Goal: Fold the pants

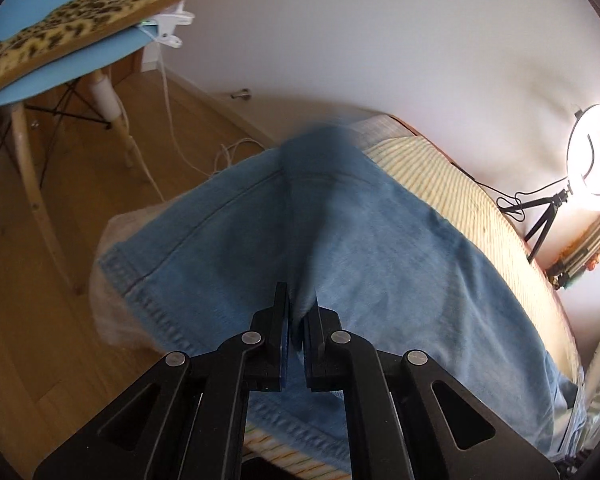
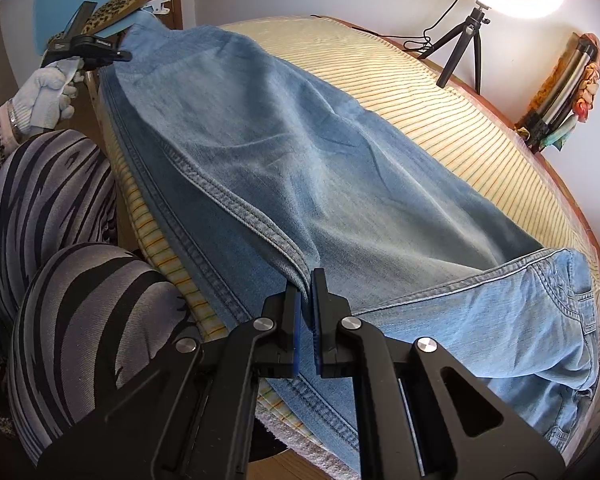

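- Denim pants (image 2: 300,152) lie lengthwise on the striped table cover (image 2: 440,92), likely for a lengthwise fold.
- Right gripper (image 2: 306,280) pinches the near hemmed edge.
- Left gripper (image 1: 300,300) pinches a denim fold at the far end.

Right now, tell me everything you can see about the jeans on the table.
The jeans look like light blue washed denim with darker double-stitched seams. They lie stretched along the striped tablecloth, one layer partly lifted and folded over. The waist end with a pocket sits at the right. The right gripper pinches a seam edge near the table's front; the left gripper clamps a raised ridge of fabric near the hem end, which overhangs the table.
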{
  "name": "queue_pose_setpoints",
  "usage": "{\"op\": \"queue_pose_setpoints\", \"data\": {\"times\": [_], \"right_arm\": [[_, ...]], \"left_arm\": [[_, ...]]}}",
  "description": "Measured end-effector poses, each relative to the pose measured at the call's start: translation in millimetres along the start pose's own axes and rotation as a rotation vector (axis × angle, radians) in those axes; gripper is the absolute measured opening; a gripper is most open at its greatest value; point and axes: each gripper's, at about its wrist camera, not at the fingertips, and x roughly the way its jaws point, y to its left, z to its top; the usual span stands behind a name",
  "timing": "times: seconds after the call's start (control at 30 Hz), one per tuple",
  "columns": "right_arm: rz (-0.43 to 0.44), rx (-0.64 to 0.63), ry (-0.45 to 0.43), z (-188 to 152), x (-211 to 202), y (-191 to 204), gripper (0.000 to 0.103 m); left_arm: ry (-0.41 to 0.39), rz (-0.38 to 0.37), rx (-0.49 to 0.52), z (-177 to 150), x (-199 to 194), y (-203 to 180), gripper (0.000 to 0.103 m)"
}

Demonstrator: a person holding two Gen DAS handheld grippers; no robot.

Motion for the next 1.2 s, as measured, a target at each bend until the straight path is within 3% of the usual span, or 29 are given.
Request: {"op": "queue_pose_setpoints", "data": {"times": [0.2, 0.37, 0.43, 0.5, 0.77, 0.93, 1.2], "right_arm": [[-0.007, -0.012, 0.011, 0.8, 3.4, -0.3, 0.005], [-0.016, -0.017, 0.012, 2.1, 4.0, 1.2, 0.005], [-0.023, -0.019, 0.011, 3.5, 5.2, 1.4, 0.005], [-0.033, -0.021, 0.009, 4.6, 5.3, 2.6, 0.005], [-0.107, -0.027, -0.046, 15.8, -15.2, 1.5, 0.005], [-0.094, -0.022, -0.096, 20.9, -42.6, 4.9, 0.005], [-0.039, -0.058, -0.001, 4.6, -17.7, 22.0, 0.005]], "left_arm": [[0.007, -0.041, -0.072, 11.5, 5.4, 17.0, 0.019], [0.048, -0.122, -0.191, 32.9, 19.0, 45.4, 0.016], [0.046, -0.113, -0.169, 38.1, 19.7, 45.1, 0.007], [0.039, -0.086, -0.117, 41.7, 19.7, 39.0, 0.004], [-0.033, -0.088, -0.089, 54.1, -3.2, 32.4, 0.003], [-0.086, -0.060, -0.040, 50.5, -23.6, 36.7, 0.002], [-0.019, -0.013, -0.043, 30.6, -3.8, 60.8, 0.002]]}}
